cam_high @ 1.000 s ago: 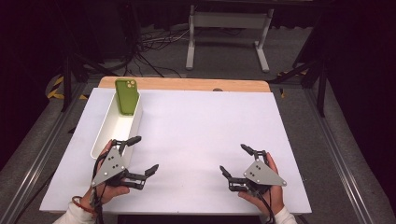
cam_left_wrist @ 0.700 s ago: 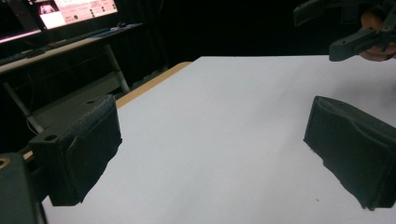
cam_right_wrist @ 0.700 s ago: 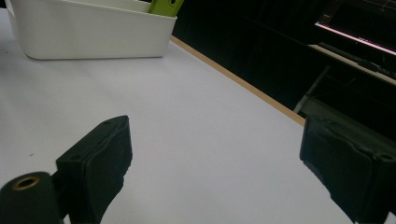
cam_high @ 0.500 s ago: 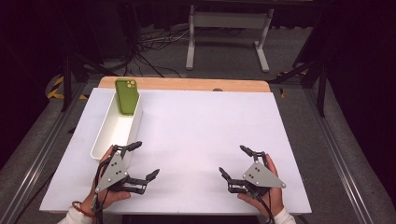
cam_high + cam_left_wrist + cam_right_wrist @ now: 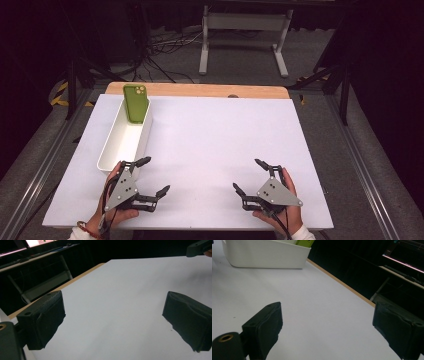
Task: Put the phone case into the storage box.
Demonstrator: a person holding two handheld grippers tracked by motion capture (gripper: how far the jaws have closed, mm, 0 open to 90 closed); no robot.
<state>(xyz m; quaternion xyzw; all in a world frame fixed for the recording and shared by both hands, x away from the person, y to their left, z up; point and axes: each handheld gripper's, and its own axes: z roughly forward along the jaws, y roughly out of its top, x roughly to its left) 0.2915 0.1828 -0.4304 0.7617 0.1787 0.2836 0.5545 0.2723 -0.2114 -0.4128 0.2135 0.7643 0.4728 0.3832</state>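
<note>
Both grippers, left gripper (image 5: 149, 176) and right gripper (image 5: 249, 173), parked wide open, empty, at bench's near edge. Green phone (image 5: 136, 102) sits in white bin (image 5: 116, 152), far-left corner. Next I'd guess: your left reaches for it.

White table (image 5: 210, 145), white bin (image 5: 120, 145) at left

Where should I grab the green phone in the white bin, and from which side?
Take the green phone by its long side edges near the raised top end, coming down from above. It leans tilted against the far end of the white bin, so that end stands clear of the rim. The left gripper, jaws open, is nearer than the right gripper and probably the better choice.
</note>
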